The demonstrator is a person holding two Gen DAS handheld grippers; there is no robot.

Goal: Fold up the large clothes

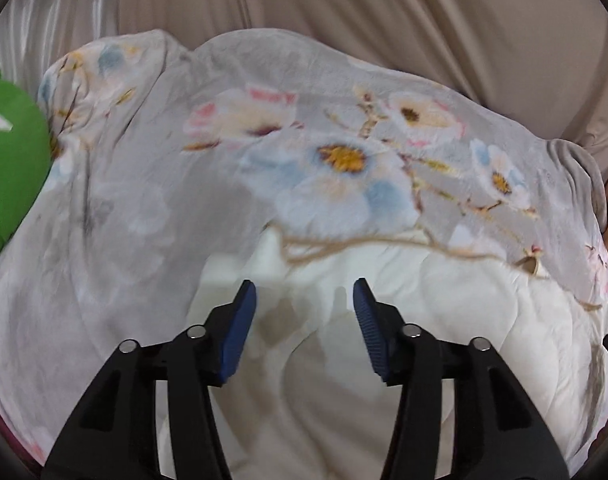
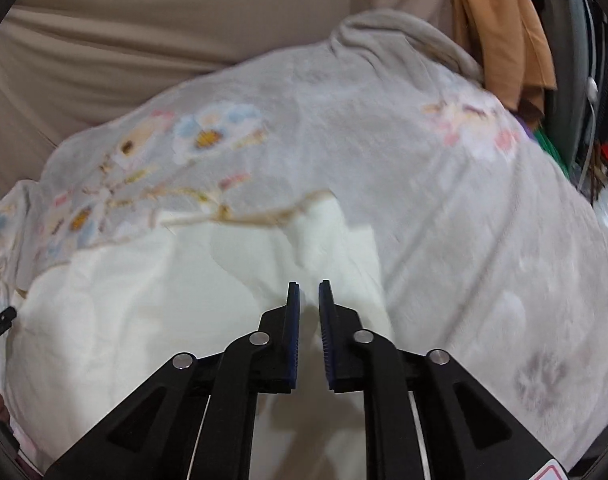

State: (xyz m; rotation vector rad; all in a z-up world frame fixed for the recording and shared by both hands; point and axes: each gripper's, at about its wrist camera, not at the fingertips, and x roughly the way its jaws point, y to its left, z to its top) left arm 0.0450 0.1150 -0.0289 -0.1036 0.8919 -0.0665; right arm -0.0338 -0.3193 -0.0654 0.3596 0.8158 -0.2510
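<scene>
Left gripper (image 1: 304,292) | apart (empty) | over floral blanket (image 1: 304,152)

Quick count: one big floral blanket (image 1: 224,184), grey side out with its white underside showing. One green cushion (image 1: 8,168) off at the left edge. One orange cloth (image 2: 500,28) hanging on the right. Two tools, left tool (image 1: 304,292) and right tool (image 2: 309,286).

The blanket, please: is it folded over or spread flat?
Folded over: the blanket has its white underside turned up over the floral face.
</scene>
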